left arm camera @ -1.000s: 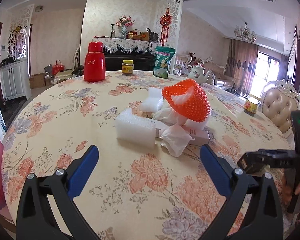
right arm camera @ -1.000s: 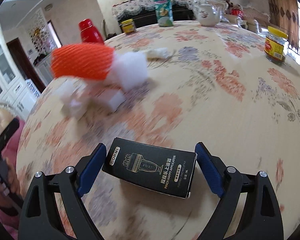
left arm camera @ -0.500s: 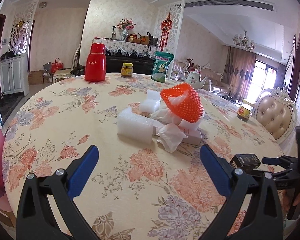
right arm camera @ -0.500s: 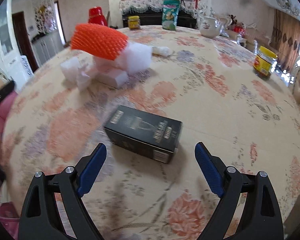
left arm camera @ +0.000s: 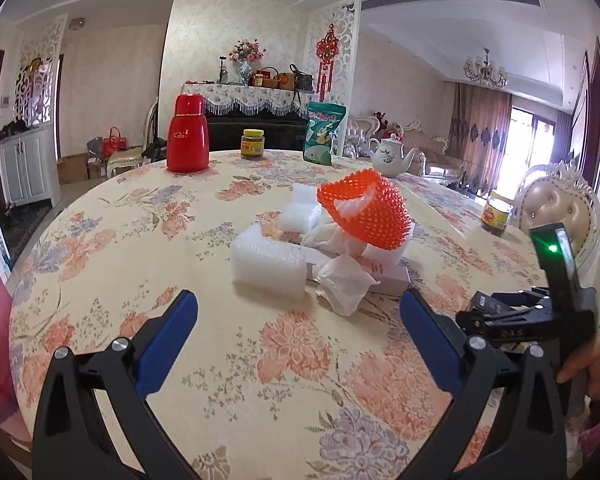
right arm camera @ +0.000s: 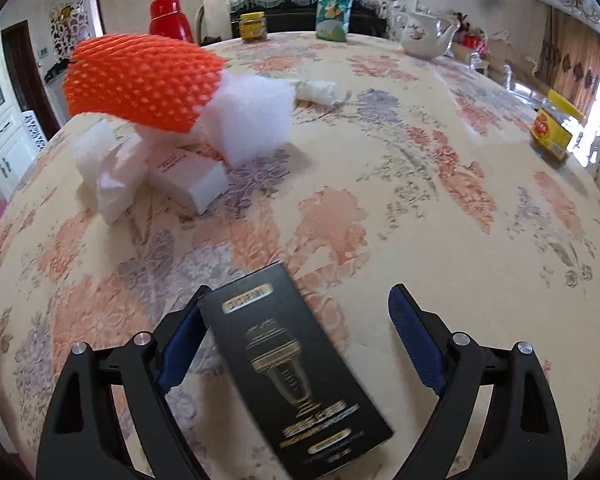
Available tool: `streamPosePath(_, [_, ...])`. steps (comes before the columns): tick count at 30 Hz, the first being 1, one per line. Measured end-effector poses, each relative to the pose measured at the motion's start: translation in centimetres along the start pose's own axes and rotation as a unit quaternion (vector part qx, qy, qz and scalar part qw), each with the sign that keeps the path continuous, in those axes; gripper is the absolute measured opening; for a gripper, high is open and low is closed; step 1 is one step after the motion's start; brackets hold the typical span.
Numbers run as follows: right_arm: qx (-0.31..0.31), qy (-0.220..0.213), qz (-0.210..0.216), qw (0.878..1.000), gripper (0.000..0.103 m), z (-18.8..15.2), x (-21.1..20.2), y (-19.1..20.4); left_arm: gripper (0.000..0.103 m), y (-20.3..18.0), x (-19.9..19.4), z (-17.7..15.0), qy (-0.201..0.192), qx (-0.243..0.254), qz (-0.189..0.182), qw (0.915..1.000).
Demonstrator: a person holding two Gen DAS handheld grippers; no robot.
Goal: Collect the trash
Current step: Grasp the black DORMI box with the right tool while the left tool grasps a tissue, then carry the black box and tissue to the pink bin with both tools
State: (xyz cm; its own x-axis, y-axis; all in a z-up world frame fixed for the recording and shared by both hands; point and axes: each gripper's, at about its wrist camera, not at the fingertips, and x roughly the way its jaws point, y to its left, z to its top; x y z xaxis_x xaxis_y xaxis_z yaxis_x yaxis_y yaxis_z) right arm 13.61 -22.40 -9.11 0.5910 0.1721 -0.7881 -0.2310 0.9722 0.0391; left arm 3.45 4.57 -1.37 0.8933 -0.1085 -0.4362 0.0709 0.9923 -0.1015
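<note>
Between the right gripper (right arm camera: pixel 296 344) fingers sits the black box (right arm camera: pixel 296 372), lying flat on the surface (right arm camera: pixel 420 184), jaws spread wide and not clamping yet. I'd guess it's lined up lengthwise so the narrow sides get squeezed. Left gripper (left arm camera: pixel 298 334) is spread too, holding nothing, aimed at the trash pile mid-surface, probably waiting its turn. Pile count: one orange foam net (left arm camera: pixel 364 210) on top, three white foam blocks (left arm camera: pixel 268 266), one crumpled tissue (left arm camera: pixel 344 282), one pale flat box (left arm camera: pixel 384 276). Non-trash: two yellow-lid jars, one red thermos (left arm camera: pixel 188 138), one teapot (left arm camera: pixel 390 156), one green bag (left arm camera: pixel 325 133).
</note>
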Motion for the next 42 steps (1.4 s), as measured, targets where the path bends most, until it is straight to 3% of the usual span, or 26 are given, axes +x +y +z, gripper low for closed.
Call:
streamPosePath(4, [-0.012, 0.001, 0.017, 1.0, 0.083, -1.6, -1.5, 0.2, 0.098, -0.6, 1.9, 0.4, 0.018, -0.001, -0.013, 0.9998])
streamPosePath(6, [-0.017, 0.0, 0.016, 1.0, 0.076, -2.3, -1.9, 0.2, 0.098, -1.3, 3.3, 0.5, 0.032, 0.0, -0.019, 0.9993])
streamPosePath(8, [-0.009, -0.001, 0.017, 1.0, 0.038, -2.8, -2.1, -0.4, 0.098, -2.1, 4.5, 0.8, 0.041, 0.004, -0.026, 0.9988])
streamPosePath(13, [0.0, -0.032, 0.035, 0.999, 0.038, -2.6, -2.9, -0.8, 0.092, -5.0, 8.0, 1.4, 0.063, 0.043, -0.027, 0.9967])
streamPosePath(17, [0.015, -0.045, 0.045, 0.998, 0.038, -2.0, -2.8, -0.9, 0.07, -6.4, 11.6, 1.4, 0.108, 0.052, -0.019, 0.9926])
streamPosePath(22, [0.018, -0.051, 0.063, 0.997, 0.038, -1.5, -2.7, -0.5, 0.062, -7.1, 15.9, 1.5, 0.151, 0.055, 0.001, 0.987])
streamPosePath(25, [0.02, -0.053, 0.069, 0.996, 0.038, -1.3, -2.6, -0.3, 0.051, -7.0, 17.8, 1.4, 0.181, 0.055, 0.003, 0.982])
streamPosePath(27, [0.022, -0.052, 0.072, 0.996, 0.038, -1.4, -2.5, -0.2, 0.035, -6.9, 18.7, 1.3, 0.197, 0.056, 0.002, 0.9789])
streamPosePath(30, [0.025, -0.053, 0.072, 0.996, 0.038, -1.4, -2.6, -0.1, 0.015, -6.8, 18.4, 1.1, 0.193, 0.065, -0.002, 0.979])
streamPosePath(42, [0.025, -0.073, 0.091, 0.993, 0.038, -1.7, -3.7, 2.8, 0.01, -5.4, 10.0, 0.3, 0.119, 0.061, -0.027, 0.9907])
